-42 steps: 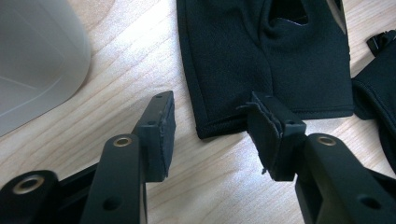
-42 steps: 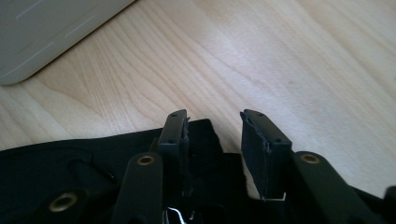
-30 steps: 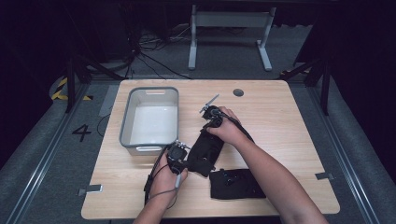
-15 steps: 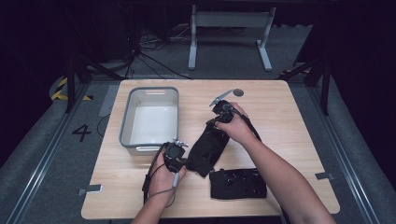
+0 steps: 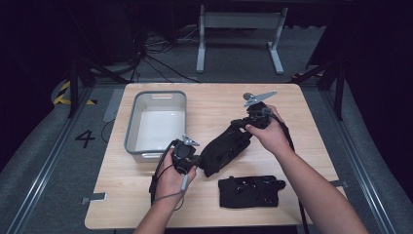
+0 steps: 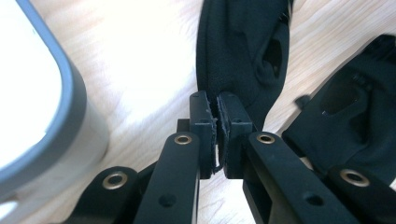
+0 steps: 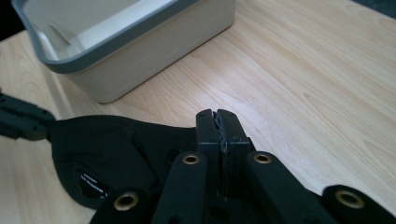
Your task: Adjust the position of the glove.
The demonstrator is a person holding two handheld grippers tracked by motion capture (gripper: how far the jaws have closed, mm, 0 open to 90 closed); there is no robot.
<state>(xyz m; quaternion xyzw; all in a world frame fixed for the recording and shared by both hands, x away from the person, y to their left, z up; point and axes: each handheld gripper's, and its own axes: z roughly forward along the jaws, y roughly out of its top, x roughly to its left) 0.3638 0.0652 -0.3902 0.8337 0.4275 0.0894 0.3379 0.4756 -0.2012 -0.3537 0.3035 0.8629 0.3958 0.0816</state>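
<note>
Compared with a second ago, we see the black garment (image 5: 225,150) stretched out longer: the right gripper (image 5: 256,115) has travelled farther toward two o'clock, while the left gripper (image 5: 186,155) has slid back toward seven o'clock. Both tongs are clamped on the garment, one at each end; in the left gripper view the jaws pinch a fold of its dark cloth (image 6: 236,51), and in the right gripper view the jaws are pressed together over the same cloth (image 7: 116,149). The garment hangs as a slanted band between them, near the table's centre, just right of the grey bin (image 5: 157,124). A second black garment (image 5: 249,191) lies flat at about five o'clock, well apart from the bin and unchanged from before.

The table (image 5: 214,102) is pale wood grain, standing on a dark floor. Beyond its twelve o'clock edge we note a metal stand (image 5: 238,34) and loose cables (image 5: 151,58); a painted number four (image 5: 85,138) sits at nine o'clock.
</note>
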